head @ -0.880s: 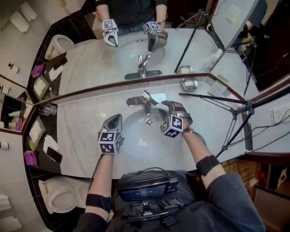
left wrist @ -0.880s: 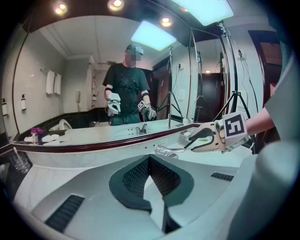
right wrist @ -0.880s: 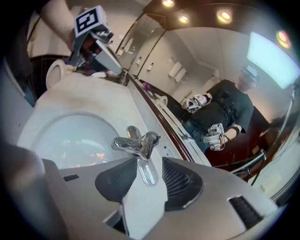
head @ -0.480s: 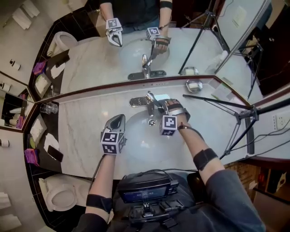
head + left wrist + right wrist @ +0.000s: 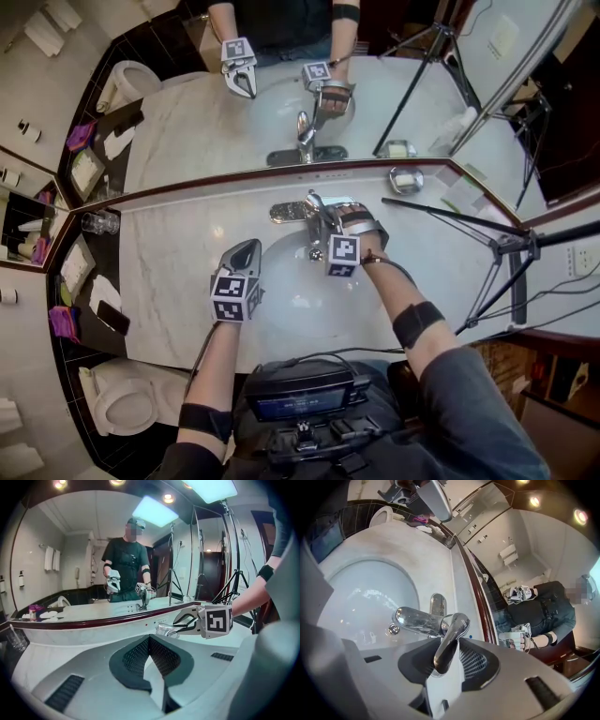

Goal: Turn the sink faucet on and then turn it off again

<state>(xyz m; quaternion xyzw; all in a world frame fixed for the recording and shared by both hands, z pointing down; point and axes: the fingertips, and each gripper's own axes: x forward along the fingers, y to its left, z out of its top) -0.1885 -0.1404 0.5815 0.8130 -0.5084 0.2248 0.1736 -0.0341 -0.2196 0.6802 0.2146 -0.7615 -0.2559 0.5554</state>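
Note:
A chrome faucet point(image 5: 298, 211) stands behind the white basin point(image 5: 281, 300), and no water stream shows. My right gripper point(image 5: 323, 217) sits on it. In the right gripper view the lever point(image 5: 447, 644) lies between the pads of my right gripper point(image 5: 445, 660), above the spout point(image 5: 415, 619), and the pads close on both its sides. My left gripper point(image 5: 246, 249) hovers over the basin's left rim, shut and empty. In the left gripper view its jaws point(image 5: 150, 641) meet, and the right gripper point(image 5: 180, 623) shows at the faucet point(image 5: 164, 630).
A mirror point(image 5: 281, 84) rises behind the marble counter point(image 5: 178, 253). Tripod legs point(image 5: 450, 211) cross the counter's right side near a soap dish point(image 5: 405, 178). Glasses point(image 5: 98, 222) and a phone point(image 5: 112, 319) lie at the left. A toilet point(image 5: 122, 408) stands below left.
My right gripper has moved from over the basin's right side up and left onto the faucet lever. The left gripper has barely moved.

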